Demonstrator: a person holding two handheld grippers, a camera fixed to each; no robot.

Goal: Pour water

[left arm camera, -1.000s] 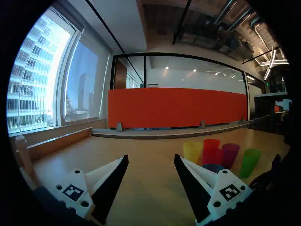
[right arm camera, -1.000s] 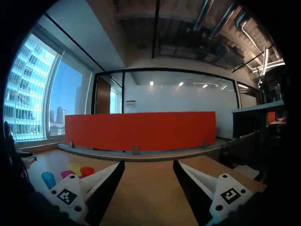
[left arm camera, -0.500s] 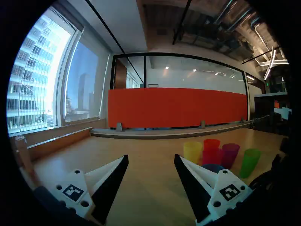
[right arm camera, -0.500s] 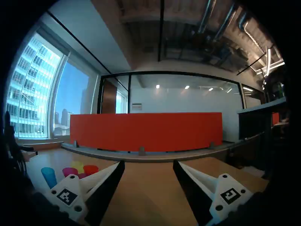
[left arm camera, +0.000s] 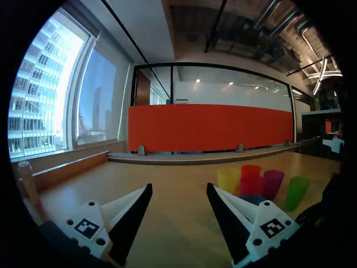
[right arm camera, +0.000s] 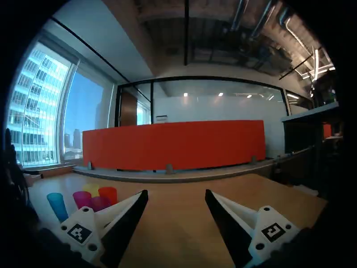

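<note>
The left tool hangs low over the wooden worktop, its two fingers spread wide with nothing between them. Ahead of it bare wood runs to the far edge, where an orange partition stands along the whole edge. Along the left edge a wooden ledge sits below the window.

The cups stand bunched toward the right edge, just beyond this tool's right finger. A yellow cup, a red cup and a purple cup stand upright and close together. A green cup stands slightly apart on the right, and a blue cup shows little more than its rim behind the finger. All are translucent plastic; whether any holds water I cannot tell.

The right tool is likewise spread open and empty, with bare wood ahead and to its right. In the right gripper view the cluster sits past its left finger, a light-blue cup apart at the left.
</note>
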